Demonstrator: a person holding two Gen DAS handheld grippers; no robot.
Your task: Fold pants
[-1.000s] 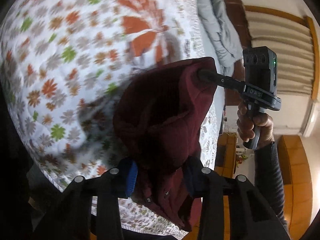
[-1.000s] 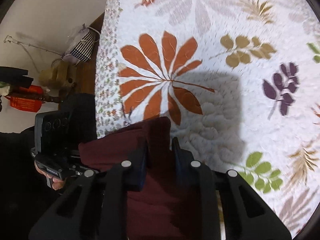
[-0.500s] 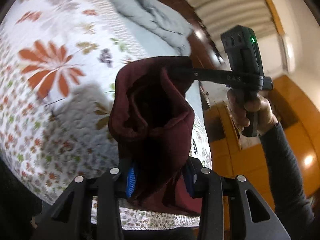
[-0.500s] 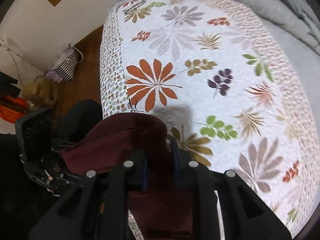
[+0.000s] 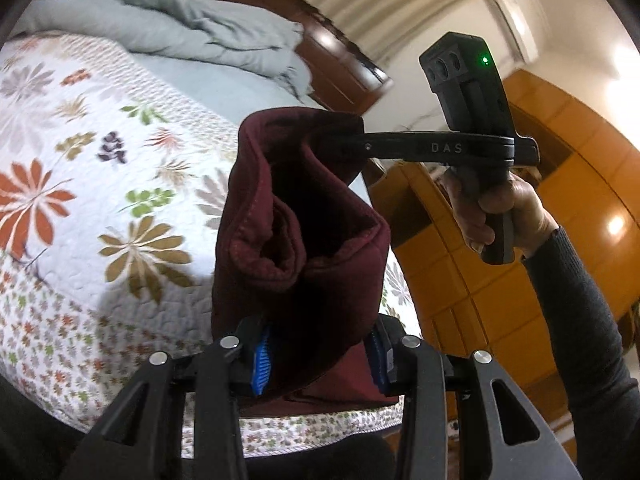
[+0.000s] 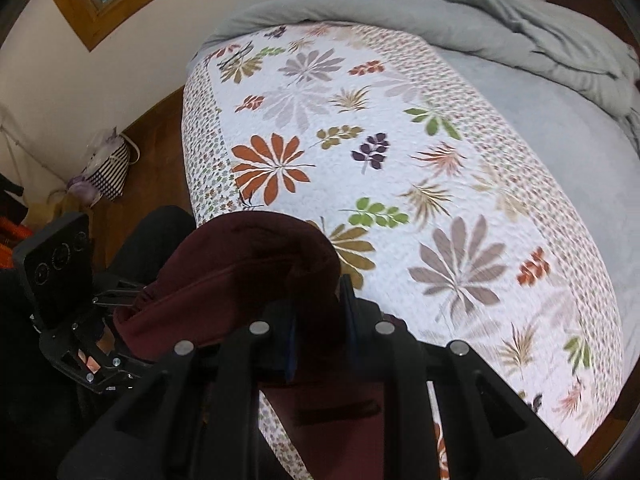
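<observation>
The maroon pants (image 5: pixel 304 216) hang bunched in the air above the floral quilt (image 5: pixel 120 168), stretched between both grippers. In the left wrist view my left gripper (image 5: pixel 320 360) is shut on one end of the cloth, its blue pads (image 5: pixel 260 364) pressed into it. My right gripper (image 5: pixel 348 140), held by a hand (image 5: pixel 500 216), comes in from the right with its fingertips buried in the far end. In the right wrist view the right gripper (image 6: pixel 318 320) is shut on a thick fold of the pants (image 6: pixel 240 272). The left gripper (image 6: pixel 132 292) grips at the left.
A grey duvet (image 6: pixel 500 20) lies crumpled at the head of the bed, before a dark wooden headboard (image 5: pixel 336 68). An orange wooden wardrobe (image 5: pixel 540 208) stands on the right. A striped bag (image 6: pixel 108 168) sits on the wooden floor by the wall.
Both grippers have risen with the pants, lifting them well off the quilt. The left gripper has rolled, and far more of the bed and room shows in both views.
</observation>
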